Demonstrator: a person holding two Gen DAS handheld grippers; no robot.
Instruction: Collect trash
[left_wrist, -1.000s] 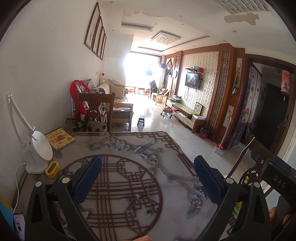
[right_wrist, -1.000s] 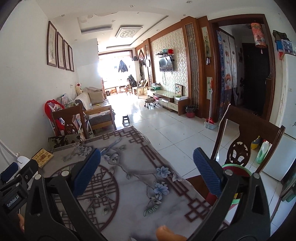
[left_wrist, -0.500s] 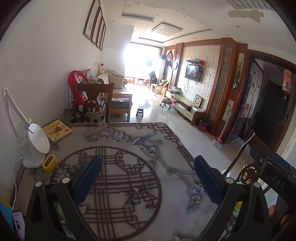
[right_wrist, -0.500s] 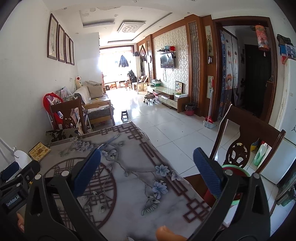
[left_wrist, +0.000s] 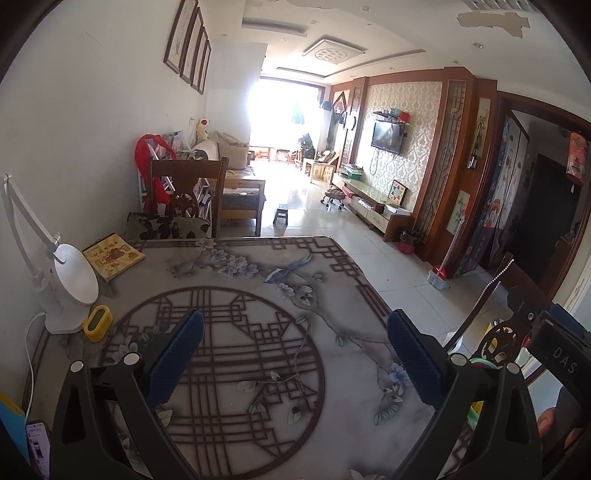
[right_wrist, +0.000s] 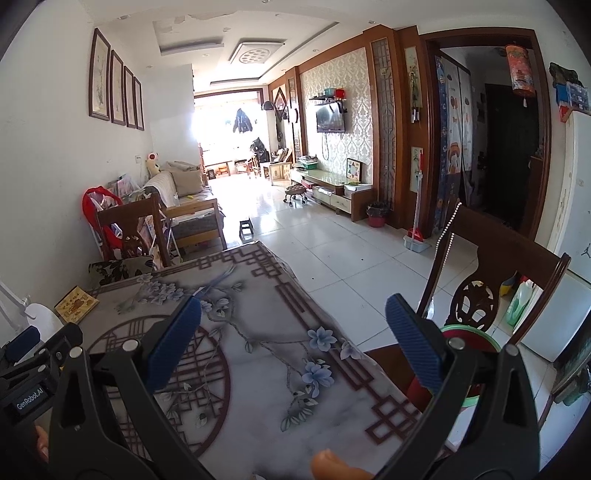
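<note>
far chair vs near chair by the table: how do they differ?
Far chair stands at the table's far end; near chair stands at its right side. The far chair's seat holds a floral cushion; the near chair's holds a red and green basin. A bead string hangs on the near chair only. Both are dark wood with a carved round medallion in the back.

Table (left_wrist: 258, 280) with patterned cloth. On it, far left: white lamp (left_wrist: 70, 288), yellow holder (left_wrist: 96, 323) touching its base, booklet (left_wrist: 112, 255) just behind. Chair (left_wrist: 186, 192) at far end, second chair (right_wrist: 491, 280) on right side. TV (right_wrist: 330, 116) on right wall, red bin (right_wrist: 376, 216) below.
</note>
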